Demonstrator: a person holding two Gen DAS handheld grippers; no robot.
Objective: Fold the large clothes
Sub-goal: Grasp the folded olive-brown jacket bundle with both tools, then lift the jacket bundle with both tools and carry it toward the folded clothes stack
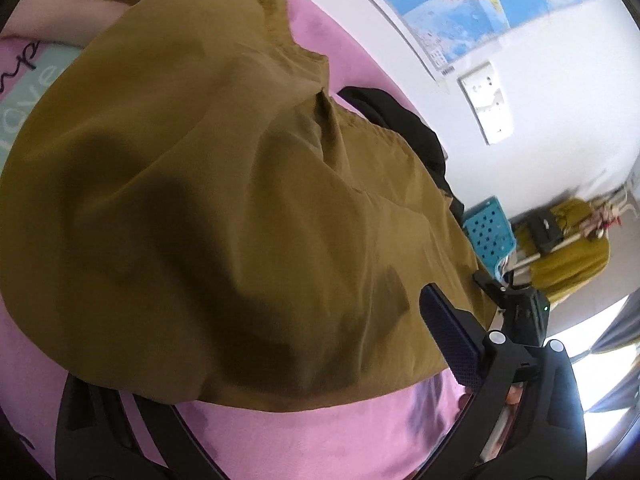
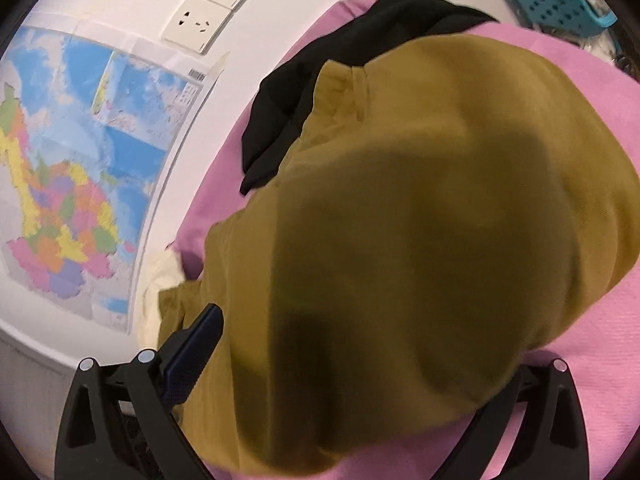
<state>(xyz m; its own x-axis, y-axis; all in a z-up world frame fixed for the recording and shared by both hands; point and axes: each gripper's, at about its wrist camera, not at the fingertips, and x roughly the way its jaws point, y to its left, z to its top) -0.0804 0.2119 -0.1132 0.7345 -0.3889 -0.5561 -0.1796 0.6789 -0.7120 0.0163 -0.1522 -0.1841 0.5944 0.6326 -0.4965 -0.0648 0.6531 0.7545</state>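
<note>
The left gripper (image 1: 256, 364) has its jaws spread wide, holding nothing. The olive-brown woven cloth garment (image 1: 208, 184) lies heaped on the pink bed sheet (image 1: 340, 432): soft, light, limp (likely to sag), best pinched at its seamed far edge. The right gripper (image 2: 380, 364) is likewise released.

I count one olive garment (image 1: 224, 184), one black garment (image 2: 320, 92), one wall map (image 2: 80, 168), one teal basket (image 2: 556, 0), upper right.

olive garment (image 1: 224, 200) covering one left gripper finger, black cloth (image 2: 320, 92) perhaps clothing
</note>
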